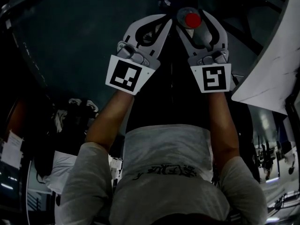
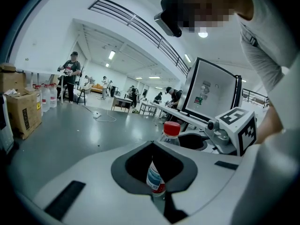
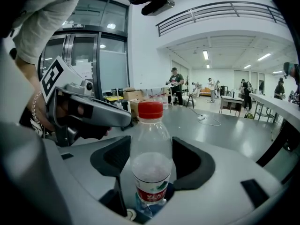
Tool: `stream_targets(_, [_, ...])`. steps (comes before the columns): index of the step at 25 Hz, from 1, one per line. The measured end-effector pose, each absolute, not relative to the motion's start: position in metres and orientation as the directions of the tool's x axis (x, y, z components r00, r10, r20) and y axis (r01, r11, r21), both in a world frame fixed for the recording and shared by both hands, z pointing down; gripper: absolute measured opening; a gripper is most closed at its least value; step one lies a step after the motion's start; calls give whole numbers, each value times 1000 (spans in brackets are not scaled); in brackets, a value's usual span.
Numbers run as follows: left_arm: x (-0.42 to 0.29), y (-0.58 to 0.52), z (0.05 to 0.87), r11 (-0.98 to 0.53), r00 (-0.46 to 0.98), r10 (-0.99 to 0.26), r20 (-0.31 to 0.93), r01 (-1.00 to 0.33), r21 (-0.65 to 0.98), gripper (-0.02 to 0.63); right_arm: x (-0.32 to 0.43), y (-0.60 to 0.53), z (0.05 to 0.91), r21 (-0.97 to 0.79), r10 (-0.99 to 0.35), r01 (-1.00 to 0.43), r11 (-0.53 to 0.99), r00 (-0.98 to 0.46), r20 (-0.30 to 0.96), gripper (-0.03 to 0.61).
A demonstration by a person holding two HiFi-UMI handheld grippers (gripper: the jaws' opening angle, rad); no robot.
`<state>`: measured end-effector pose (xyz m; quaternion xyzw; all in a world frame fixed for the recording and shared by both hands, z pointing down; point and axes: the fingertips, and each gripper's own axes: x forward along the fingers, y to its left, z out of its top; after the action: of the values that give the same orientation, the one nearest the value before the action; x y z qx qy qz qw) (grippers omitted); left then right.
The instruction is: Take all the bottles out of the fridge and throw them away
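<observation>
- Both bare forearms reach forward side by side from a grey T-shirt (image 1: 159, 172), and the two grippers come nearly together at their tips.
- The left gripper (image 2: 152, 144) has its jaws closed tip to tip with nothing clamped between them; only the diamond-shaped gap between its dark pads remains (part of a bottle label shows through it).
- The right gripper (image 3: 151, 142) is closed on a clear plastic bottle (image 3: 150, 168). The dark pads press the lower body from both sides, and the bottle stands upright between the jaws.
- The bottle has a red cap (image 1: 192, 19) and a white label with a red band. It appears empty, though it is fogged inside.
- The left gripper's tip sits just beside the bottle's neck, near the cap; whether it touches cannot be told.
- A white panel (image 2: 211, 95) in a dark frame, with small stickers on it, stands just beyond the right gripper.
- Farther off, across a grey floor, are cardboard boxes (image 2: 21, 111), large water jugs (image 2: 47, 95), a loose cable (image 2: 105, 117), tables (image 3: 232, 102) and several people, one standing person (image 3: 176, 86) among them.
- The head view is very dark, so little below the grippers can be made out.
</observation>
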<state>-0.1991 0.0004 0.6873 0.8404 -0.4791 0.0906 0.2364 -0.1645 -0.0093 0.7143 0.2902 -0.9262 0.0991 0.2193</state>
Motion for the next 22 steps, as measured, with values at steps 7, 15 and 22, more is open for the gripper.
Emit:
stream_targets(7, [-212, -11, 721, -418, 512, -769, 383, -856, 305, 14, -172, -17, 758, -42, -491, -581, 813, -724, 485, 284])
stream_targets(15, [-205, -1, 740, -420, 505, -773, 382, -861, 288, 14, -164, -3, 781, -29, -504, -589, 807, -714, 486, 285])
stream_targets(22, [-202, -1, 778, -413, 501, -773, 389, -863, 291, 14, -165, -2, 816, -38, -506, -592, 805, -719, 477, 284])
